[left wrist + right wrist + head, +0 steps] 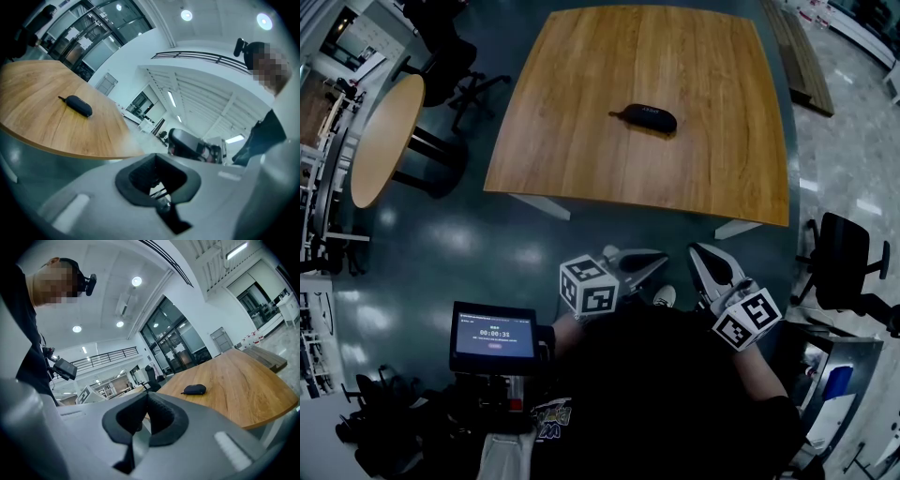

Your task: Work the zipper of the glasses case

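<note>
claws: left claw and right claw shut, empty; i judge nothing's within reach.
case: case on table, well apart.

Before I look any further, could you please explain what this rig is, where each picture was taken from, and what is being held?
There is no robot: a person holds a two-jaw tool in each hand. The head view comes from a camera on the person's head, looking down; the left tool and right tool sit near the body, short of the wooden table. The other two come from cameras riding on each tool, looking along its jaws. A dark glasses case lies on the table, untouched. Both tools are shut and hold nothing.
</note>
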Demonstrator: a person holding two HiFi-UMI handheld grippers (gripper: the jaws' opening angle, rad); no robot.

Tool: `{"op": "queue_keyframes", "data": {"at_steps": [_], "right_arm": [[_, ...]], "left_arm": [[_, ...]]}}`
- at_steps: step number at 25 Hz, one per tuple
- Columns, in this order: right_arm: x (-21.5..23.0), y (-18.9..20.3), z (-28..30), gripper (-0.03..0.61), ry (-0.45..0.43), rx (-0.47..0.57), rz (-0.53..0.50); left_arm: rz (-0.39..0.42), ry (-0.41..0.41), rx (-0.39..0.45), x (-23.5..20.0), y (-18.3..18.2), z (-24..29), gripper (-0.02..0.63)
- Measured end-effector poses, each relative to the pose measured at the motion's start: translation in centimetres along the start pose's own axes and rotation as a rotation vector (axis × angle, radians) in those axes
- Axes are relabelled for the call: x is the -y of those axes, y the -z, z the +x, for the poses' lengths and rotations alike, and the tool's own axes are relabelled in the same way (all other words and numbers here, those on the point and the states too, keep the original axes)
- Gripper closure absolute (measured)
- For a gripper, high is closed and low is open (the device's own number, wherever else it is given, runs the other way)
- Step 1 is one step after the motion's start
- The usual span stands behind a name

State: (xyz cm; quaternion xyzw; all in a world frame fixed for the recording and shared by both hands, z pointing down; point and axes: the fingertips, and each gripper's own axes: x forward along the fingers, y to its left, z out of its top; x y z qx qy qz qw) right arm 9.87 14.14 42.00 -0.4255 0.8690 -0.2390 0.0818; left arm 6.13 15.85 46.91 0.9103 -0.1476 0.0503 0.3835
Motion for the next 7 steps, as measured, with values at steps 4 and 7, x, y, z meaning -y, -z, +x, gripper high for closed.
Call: {"op": "queue_keyframes", "data": {"at_steps": [4, 7], "right_arm": [[0.04, -0.03, 0.17, 0.572, 0.001, 0.001, -0.004], [0.04, 0.02, 0.23, 0.572, 0.003, -0.001, -0.004]], "left_arm": [[-0.001, -0.001, 0.0, -0.21, -0.03, -0.02, 0.612], [-0.006, -0.002, 0.002, -0.25, -0.02, -0.12, 0.612]]}}
